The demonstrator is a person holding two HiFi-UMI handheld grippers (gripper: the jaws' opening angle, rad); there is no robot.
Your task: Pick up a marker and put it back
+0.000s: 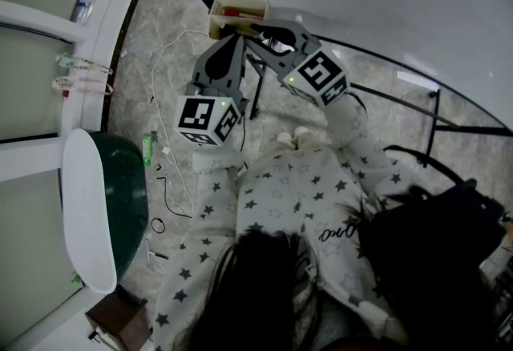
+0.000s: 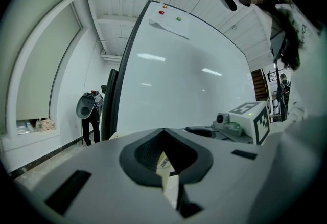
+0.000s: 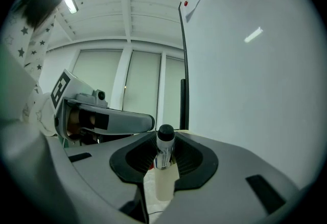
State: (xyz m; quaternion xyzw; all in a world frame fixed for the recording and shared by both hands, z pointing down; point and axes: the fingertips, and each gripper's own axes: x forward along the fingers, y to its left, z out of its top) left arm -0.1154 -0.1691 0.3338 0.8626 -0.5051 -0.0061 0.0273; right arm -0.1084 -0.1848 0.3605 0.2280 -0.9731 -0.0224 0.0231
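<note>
Closest to me are my star-print sleeves (image 1: pixel 353 129), one behind each tool, and just past them the two tag cubes (image 1: pixel 207 119). My right gripper (image 3: pixel 164 159) is clamped on the marker (image 3: pixel 163 149). It stands upright in the hollow of the pads, black cap on top and labelled barrel below, with a cream piece showing in the gap beneath it.

My left gripper (image 2: pixel 166 161) sits just beside the right. Its fingers are drawn almost together on a thin cream edge with a printed label. From the head view, that edge looks like the near wall of the cream holder (image 1: pixel 218 21), where both grippers point. Something red (image 1: pixel 235 13) lies inside the holder (too small for me to name).

Behind all this rises the whiteboard (image 2: pixel 184 85), black-framed, with a sheet of paper (image 2: pixel 168 24) near its top edge under a red magnet (image 2: pixel 162 12) and a green magnet (image 2: pixel 178 18). Farther off are tall pale window panels (image 3: pixel 143 90) and, above them, a ribbed white ceiling (image 3: pixel 127 13).
</note>
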